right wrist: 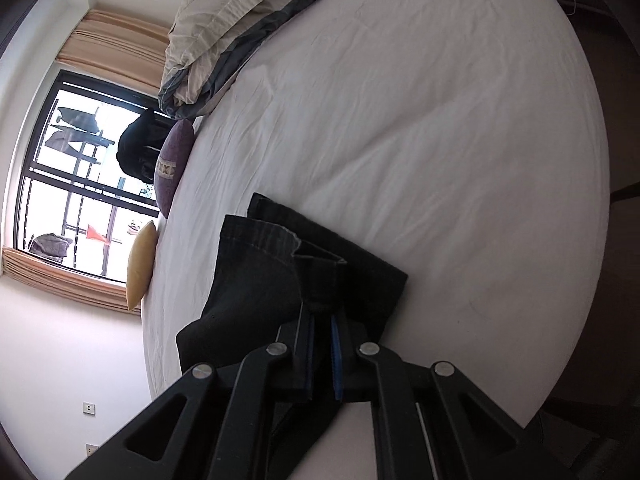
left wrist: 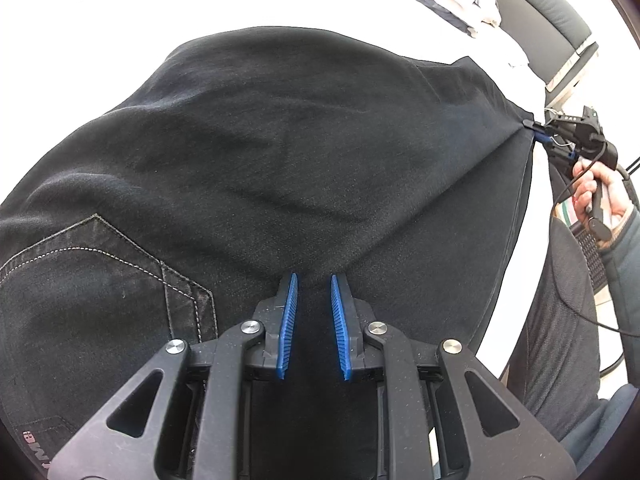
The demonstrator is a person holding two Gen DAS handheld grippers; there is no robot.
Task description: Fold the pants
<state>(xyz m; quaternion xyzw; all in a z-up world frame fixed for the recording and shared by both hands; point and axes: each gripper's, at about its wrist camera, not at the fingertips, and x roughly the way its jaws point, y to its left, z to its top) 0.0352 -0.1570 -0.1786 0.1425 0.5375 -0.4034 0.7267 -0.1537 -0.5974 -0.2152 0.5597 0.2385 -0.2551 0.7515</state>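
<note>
Now, left wrist view: one pair of black pants (left wrist: 280, 152) fills the middle of the frame, spread over a white bed (left wrist: 120, 28), back pocket stitching at lower left. The left gripper (left wrist: 314, 280) sits at bottom centre with its blue pads a little apart and dark cloth bunched between them, so it looks to be pinching a fold of the pants. At the right edge the right gripper (left wrist: 534, 130) pinches the far edge of the cloth, which is drawn taut toward it. This looks like denim: fairly heavy, limp, not slippery, nothing fragile. My call is that seams and hems give the firmest hold.

Over to the right wrist view: the pants (right wrist: 256, 280) lie in the lower middle on the bed (right wrist: 440, 120), two leg hems stacked. The right gripper (right wrist: 320, 314) is pressed together on a thick seamed edge. Count along the left: one rumpled duvet (right wrist: 216, 24), two cushions, purple (right wrist: 174, 164) and yellow (right wrist: 140, 266), one window (right wrist: 80, 168).
</note>
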